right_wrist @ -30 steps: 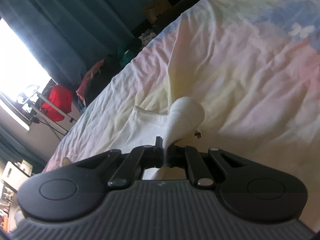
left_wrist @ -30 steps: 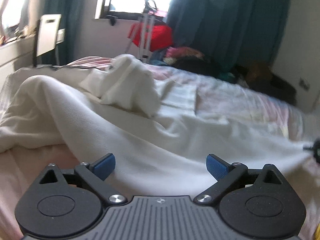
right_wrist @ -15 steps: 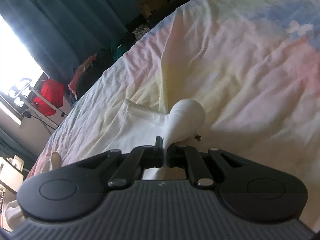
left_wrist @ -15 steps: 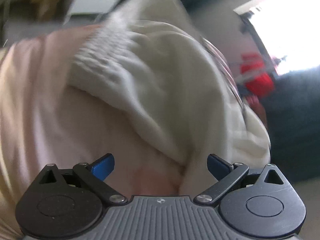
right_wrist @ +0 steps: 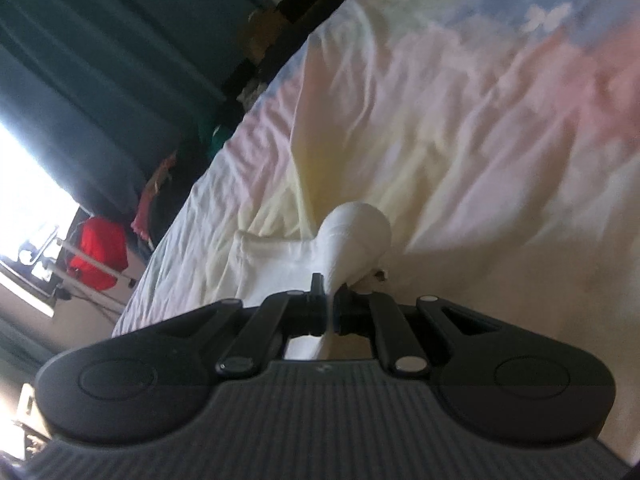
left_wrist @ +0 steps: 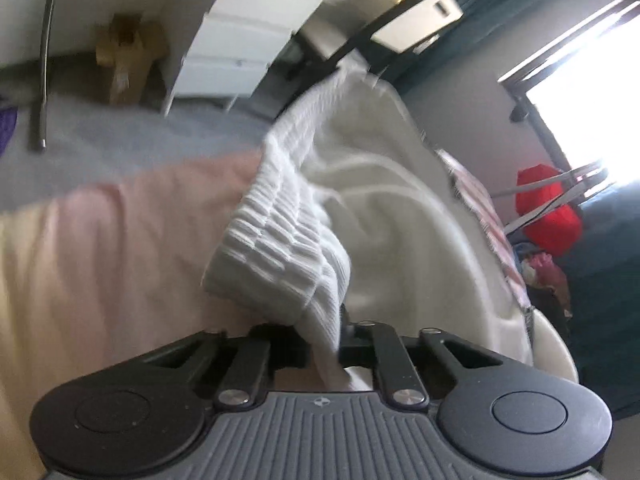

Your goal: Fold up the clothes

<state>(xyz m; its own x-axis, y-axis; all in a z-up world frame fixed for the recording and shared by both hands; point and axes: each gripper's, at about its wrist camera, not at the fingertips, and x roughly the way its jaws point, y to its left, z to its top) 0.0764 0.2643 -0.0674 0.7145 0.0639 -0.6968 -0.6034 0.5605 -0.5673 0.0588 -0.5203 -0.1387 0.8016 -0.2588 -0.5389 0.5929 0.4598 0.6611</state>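
Observation:
A white knit garment [left_wrist: 400,216] lies bunched on the pastel bed sheet [left_wrist: 100,260]. Its ribbed hem [left_wrist: 280,256] runs down into my left gripper [left_wrist: 326,332], whose jaws are closing and pinch the ribbed fabric between them. In the right wrist view, another part of the white garment [right_wrist: 356,232] rises in a rounded bulge just beyond my right gripper [right_wrist: 329,300], which is shut on a fold of it. From there the cloth spreads flat to the left over the sheet [right_wrist: 480,120].
Beyond the bed's edge are grey carpet [left_wrist: 120,132], white drawers [left_wrist: 248,40] and a chair [left_wrist: 416,20]. A red bag [left_wrist: 548,208] on a rack stands by the bright window. Teal curtains [right_wrist: 100,60] and dark piles of clothes [right_wrist: 280,40] line the far side.
The left gripper swung from looking across the bed to the garment's ribbed hem, rolled over, and its wide jaws closed on the fabric. The right gripper kept its grip and rolled slightly.

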